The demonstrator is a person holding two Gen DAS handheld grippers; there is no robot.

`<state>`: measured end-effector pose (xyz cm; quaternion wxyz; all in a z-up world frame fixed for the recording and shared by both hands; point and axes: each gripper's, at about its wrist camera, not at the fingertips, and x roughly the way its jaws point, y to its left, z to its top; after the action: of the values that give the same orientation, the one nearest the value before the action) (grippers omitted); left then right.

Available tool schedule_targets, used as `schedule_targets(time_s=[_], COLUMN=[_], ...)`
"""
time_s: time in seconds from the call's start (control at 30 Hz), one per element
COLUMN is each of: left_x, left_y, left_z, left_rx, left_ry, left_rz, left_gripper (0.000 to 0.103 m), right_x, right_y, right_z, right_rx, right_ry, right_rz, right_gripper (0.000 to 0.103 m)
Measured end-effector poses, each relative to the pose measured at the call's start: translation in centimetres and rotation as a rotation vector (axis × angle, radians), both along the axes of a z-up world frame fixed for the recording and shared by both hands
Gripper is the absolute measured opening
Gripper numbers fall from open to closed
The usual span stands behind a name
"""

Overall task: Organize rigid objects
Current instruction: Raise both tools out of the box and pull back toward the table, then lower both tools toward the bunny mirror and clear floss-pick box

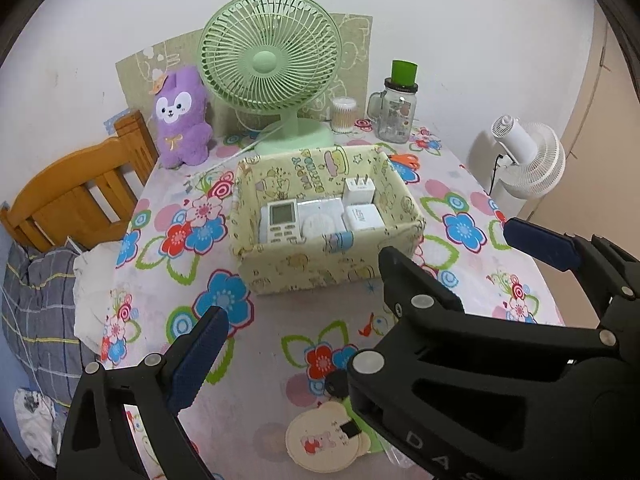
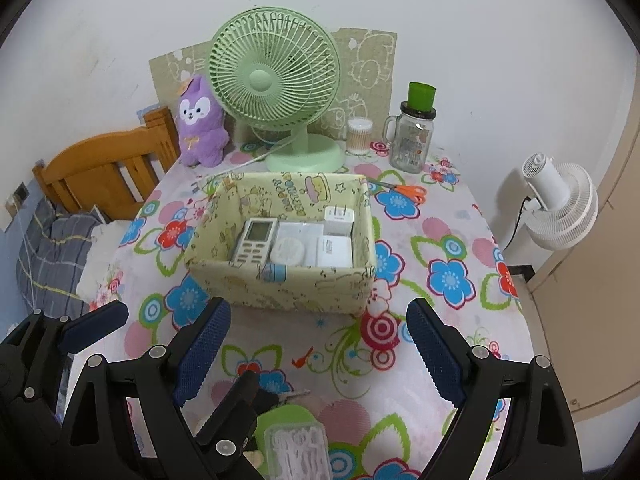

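A pale yellow fabric storage box with cartoon prints (image 2: pixel 280 280) is sitting in the middle of the flower-patterned surface (image 2: pixel 440 360), open at the top. Inside it, a white remote control with a small screen and grey buttons (image 2: pixel 254 246) is lying at the left, a flat white rectangular case with a round disc on it (image 2: pixel 294 246) is lying beside it in the middle, and two white plug adapters are resting at the right, one near (image 2: pixel 334 252) and one far (image 2: pixel 339 216) with its prongs pointing up.

The right tool (image 2: pixel 316 344) is hovering over the near part of the surface, just short of the box, with its blue-padded fingers (image 2: pixel 202 354) standing wide apart and nothing between them. The left tool (image 2: pixel 96 324) is showing at the left edge of the right wrist view; in its own camera only one of its fingers (image 1: pixel 200 356) is plainly seen, the right tool's black frame is crossing the rest, so I cannot tell how its jaws are standing.

On the near edge of the surface, a round beige card with a small bear picture (image 1: pixel 324 440) is lying flat, and a clear plastic case of white floss picks (image 2: pixel 298 450) is lying beside a green patch.

Behind the box, a light green desk fan (image 2: pixel 276 80) is standing, with a purple plush rabbit (image 2: pixel 200 124) to its left, a glass jar of cotton swabs (image 2: pixel 360 136) and a glass mug jar with a green lid (image 2: pixel 412 140) to its right. Orange-handled scissors (image 2: pixel 408 192) are lying to the right of the box's far corner.
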<state>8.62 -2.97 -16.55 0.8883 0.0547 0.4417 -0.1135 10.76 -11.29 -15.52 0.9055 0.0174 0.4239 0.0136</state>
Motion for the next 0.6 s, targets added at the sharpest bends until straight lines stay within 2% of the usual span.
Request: schedule_targets(time_s=[0.6], left_x=[-2.9], left_y=[0.5], left_z=[-1.4], left_rx=[0.014], left_ry=[0.007], left_rz=[0.007], left_gripper=[0.098], right_x=[-3.0], right_y=[0.4], right_z=[-1.5], right_rx=[0.011], right_ry=[0.021], right_rz=[0.000], right_gripper=[0.092])
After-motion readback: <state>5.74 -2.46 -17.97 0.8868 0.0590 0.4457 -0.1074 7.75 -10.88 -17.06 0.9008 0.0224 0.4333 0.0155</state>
